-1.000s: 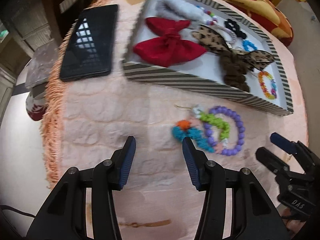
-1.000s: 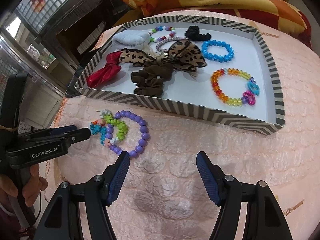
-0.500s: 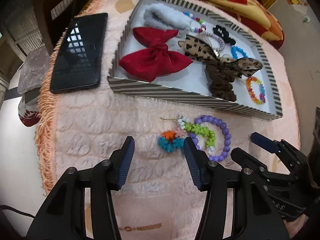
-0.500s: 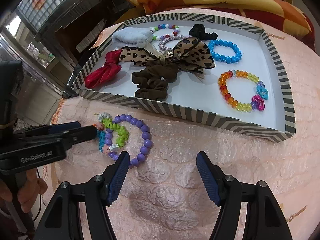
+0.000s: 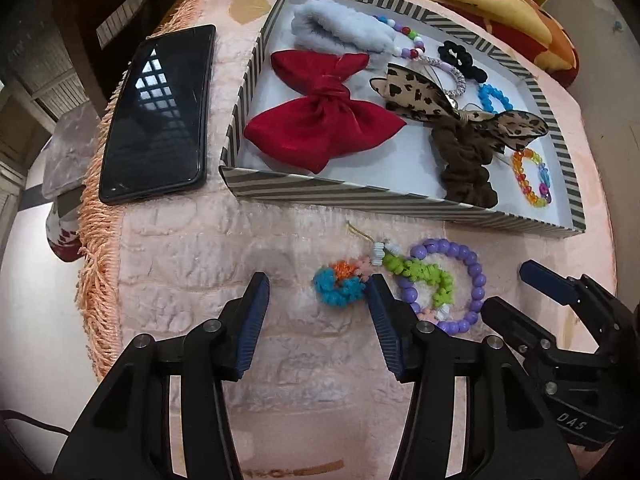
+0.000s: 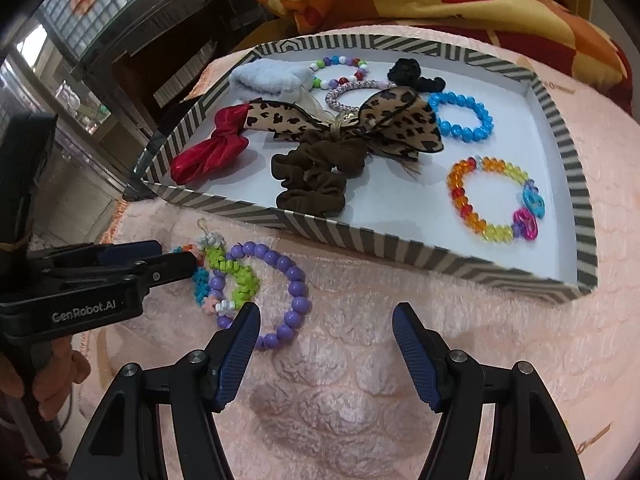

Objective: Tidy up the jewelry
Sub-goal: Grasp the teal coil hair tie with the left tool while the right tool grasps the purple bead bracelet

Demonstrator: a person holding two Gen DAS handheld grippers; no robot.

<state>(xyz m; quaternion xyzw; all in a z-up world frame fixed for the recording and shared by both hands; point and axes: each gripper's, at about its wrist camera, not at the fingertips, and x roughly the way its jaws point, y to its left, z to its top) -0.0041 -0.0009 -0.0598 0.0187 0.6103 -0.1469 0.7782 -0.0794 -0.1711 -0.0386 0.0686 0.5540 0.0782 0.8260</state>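
On the pink fluffy cloth in front of the striped tray [image 5: 360,194] lie a purple bead bracelet [image 5: 476,280], a green crochet bracelet [image 5: 424,270] and a teal and orange crochet piece [image 5: 336,284], all tangled together. My left gripper [image 5: 317,286] stands open over the teal piece, which shows just inside its right finger; no pad presses on it. My right gripper [image 6: 326,312] is open over bare cloth, its left finger beside the purple bracelet [image 6: 296,288]. The left gripper [image 6: 160,264] reaches in from the left in the right wrist view.
The tray [image 6: 360,236] holds a red bow [image 5: 324,120], a leopard bow [image 6: 400,128], a brown scrunchie [image 6: 312,184], a blue bracelet [image 6: 464,116], a rainbow bracelet [image 6: 492,200] and others. A black phone [image 5: 160,112] lies left of it, near the fringed cloth edge [image 5: 96,240].
The left wrist view has shifted a little to the right, so the teal piece now sits inside the left gripper's right finger. The right gripper has edged closer to the tray.
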